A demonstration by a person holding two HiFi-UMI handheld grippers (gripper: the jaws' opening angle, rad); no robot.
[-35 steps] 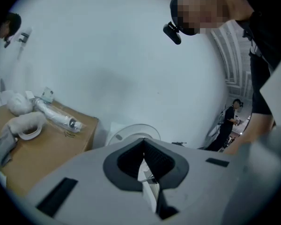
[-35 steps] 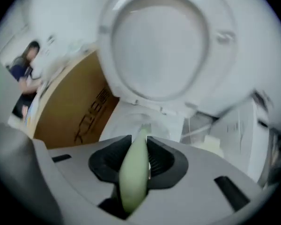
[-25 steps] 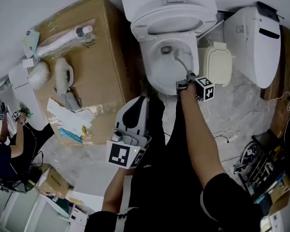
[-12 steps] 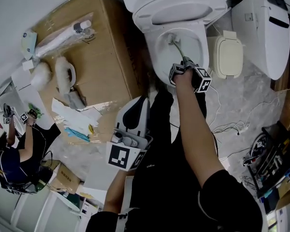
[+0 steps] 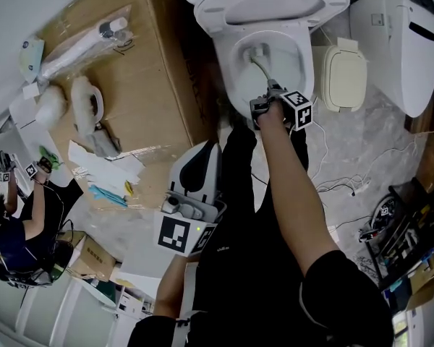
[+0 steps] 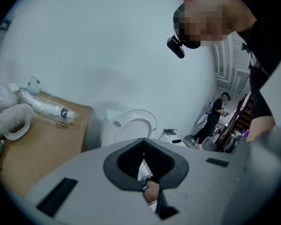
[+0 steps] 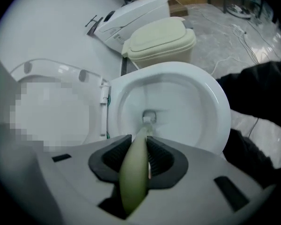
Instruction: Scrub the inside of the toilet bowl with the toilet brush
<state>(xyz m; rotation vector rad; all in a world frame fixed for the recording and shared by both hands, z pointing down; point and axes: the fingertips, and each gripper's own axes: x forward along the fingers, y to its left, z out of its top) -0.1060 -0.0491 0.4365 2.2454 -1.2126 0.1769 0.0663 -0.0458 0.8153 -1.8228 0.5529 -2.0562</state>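
Observation:
The white toilet (image 5: 264, 6) stands at the top of the head view with its lid up. Over the front rim of the bowl (image 7: 215, 102) my right gripper (image 5: 269, 94) (image 7: 141, 156) is shut on the pale green handle of the toilet brush (image 7: 135, 172). The handle runs down into the bowl, where the brush head (image 5: 258, 50) (image 7: 149, 117) rests low against the back wall. My left gripper (image 5: 206, 154) (image 6: 144, 161) is held back near the person's body, pointing toward the toilet, jaws together and holding nothing.
A large cardboard box (image 5: 137, 71) with wrapped parts on top stands left of the toilet. A beige lidded bin (image 5: 343, 74) (image 7: 159, 39) and another white toilet unit (image 5: 394, 45) sit to the right. Cables (image 5: 347, 186) lie on the floor. Another person (image 5: 14, 223) is at the far left.
The right gripper has shifted a little left along the bowl's front rim, and the brush head has moved inside the bowl. The left gripper has stayed by the body.

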